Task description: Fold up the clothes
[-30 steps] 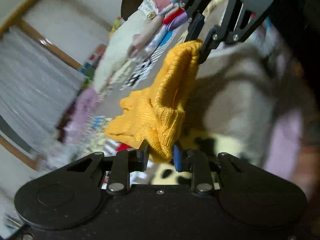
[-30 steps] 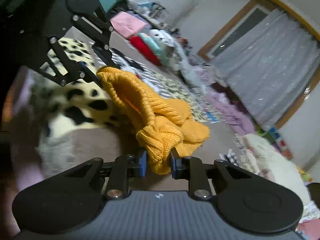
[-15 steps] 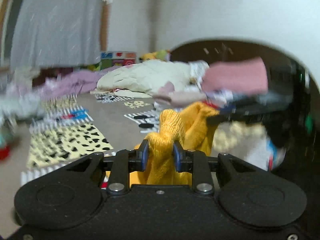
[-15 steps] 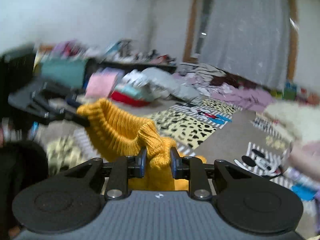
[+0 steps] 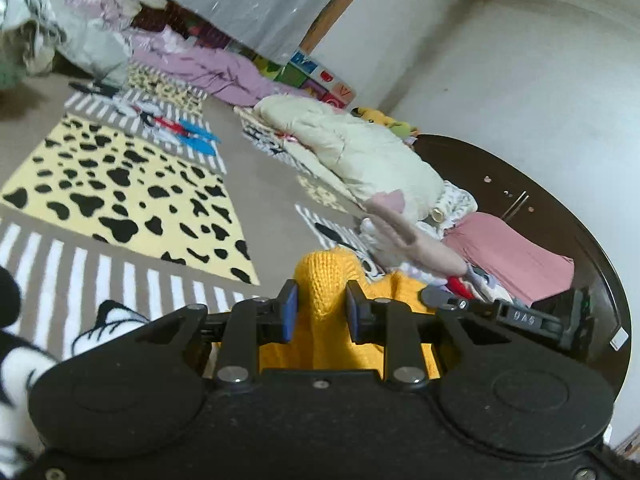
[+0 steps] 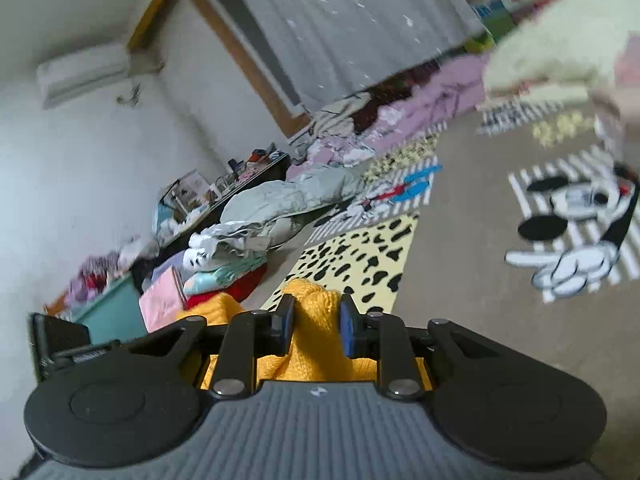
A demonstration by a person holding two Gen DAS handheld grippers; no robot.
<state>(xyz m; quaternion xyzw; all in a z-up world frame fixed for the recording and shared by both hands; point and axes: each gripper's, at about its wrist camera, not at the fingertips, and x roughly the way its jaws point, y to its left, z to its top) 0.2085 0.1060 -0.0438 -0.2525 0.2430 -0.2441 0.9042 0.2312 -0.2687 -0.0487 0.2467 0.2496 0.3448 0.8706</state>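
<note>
Both grippers pinching one yellow knit garment, held up over the rug.

Your left gripper (image 5: 318,312) has its blue pads closed on a bunched ridge of the mustard-yellow ribbed knit garment (image 5: 324,280); your right gripper (image 6: 314,322) clamps another ridge of the same knit (image 6: 314,300), so neither has room left between the pads. The cloth hangs below both, mostly hidden by the gripper bodies; whether it touches the floor, can't tell. Beyond lie the yellow black-spotted cartoon-print rug (image 5: 116,188), a cream padded bundle (image 5: 352,156) and a dark round counter (image 5: 532,208) stacked with clothes. Likely step: spreading or carrying the knit between folds. Next you'd need it flat on clear rug, edges even.
</note>
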